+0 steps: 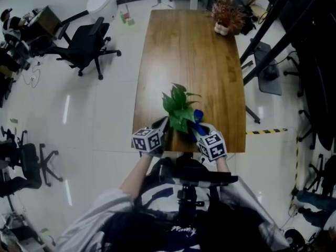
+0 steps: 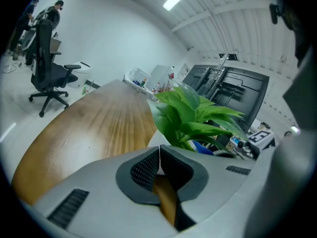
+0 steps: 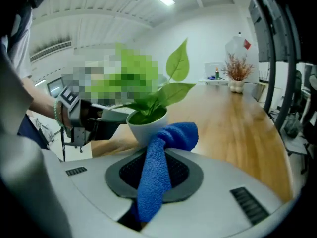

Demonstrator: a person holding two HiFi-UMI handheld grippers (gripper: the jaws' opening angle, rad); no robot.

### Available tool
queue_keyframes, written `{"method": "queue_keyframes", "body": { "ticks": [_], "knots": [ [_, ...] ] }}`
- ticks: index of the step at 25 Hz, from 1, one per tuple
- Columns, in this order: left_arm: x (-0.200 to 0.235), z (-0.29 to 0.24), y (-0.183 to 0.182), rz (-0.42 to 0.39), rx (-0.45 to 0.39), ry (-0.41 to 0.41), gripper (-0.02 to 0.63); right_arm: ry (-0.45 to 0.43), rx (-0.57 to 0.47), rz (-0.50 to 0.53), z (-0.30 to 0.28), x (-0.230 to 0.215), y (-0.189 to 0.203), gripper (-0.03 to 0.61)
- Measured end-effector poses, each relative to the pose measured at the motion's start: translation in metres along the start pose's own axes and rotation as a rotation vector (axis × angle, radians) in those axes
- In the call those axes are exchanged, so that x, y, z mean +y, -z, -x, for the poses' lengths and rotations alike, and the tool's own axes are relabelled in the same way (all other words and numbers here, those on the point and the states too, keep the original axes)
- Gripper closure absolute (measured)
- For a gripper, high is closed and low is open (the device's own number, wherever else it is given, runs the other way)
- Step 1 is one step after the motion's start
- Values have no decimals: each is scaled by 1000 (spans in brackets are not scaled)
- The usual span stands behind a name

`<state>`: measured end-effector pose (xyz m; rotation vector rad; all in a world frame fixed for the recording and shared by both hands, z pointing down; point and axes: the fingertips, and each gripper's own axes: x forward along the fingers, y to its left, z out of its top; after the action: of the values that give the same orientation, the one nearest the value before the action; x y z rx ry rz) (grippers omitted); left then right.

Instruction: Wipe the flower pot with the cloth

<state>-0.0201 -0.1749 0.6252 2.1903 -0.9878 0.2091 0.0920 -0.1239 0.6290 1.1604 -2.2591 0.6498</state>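
2 grippers, 1 flower pot (image 3: 146,128), 1 cloth (image 3: 171,135), 1 table (image 1: 184,51); table long, brown wood, on shiny white floor (image 1: 105,114); 1 black chair (image 1: 86,43) beside far left corner of table; pot white, stands near table's near edge, 1 green plant (image 1: 178,109) in it; 1 small pot of dry brown plant (image 1: 228,16) at far end; left gripper (image 2: 159,150) pinches pot's rim; right gripper (image 3: 156,152) pinches blue cloth; cloth touches pot's side.
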Motion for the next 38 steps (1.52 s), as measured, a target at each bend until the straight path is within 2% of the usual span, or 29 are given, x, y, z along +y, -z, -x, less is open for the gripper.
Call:
{"method": "queue_keyframes", "body": {
  "ticks": [3,7,16,24,28,33,38],
  "knots": [
    [-9,1,8,-2,6,19,611,24,-63,-30,2,-19,-20,515],
    [-8,-4,5,-2,2,33,611,-2,-74,8,-8,-17,-37,515],
    [25,-24,-24,-26,0,-18,611,-45,6,21,-30,6,-17,515],
    [31,-8,-23,17,-53,-73,611,-91,55,16,-45,17,-1,515],
    [10,3,-8,65,-77,-50,611,-67,26,5,-30,4,-4,515],
    [-12,0,2,69,-68,-7,611,-10,-38,-7,-16,-32,-24,515],
    [-7,-8,-4,61,-69,-11,611,-56,-59,37,-24,-32,-46,515]
  ]
}}
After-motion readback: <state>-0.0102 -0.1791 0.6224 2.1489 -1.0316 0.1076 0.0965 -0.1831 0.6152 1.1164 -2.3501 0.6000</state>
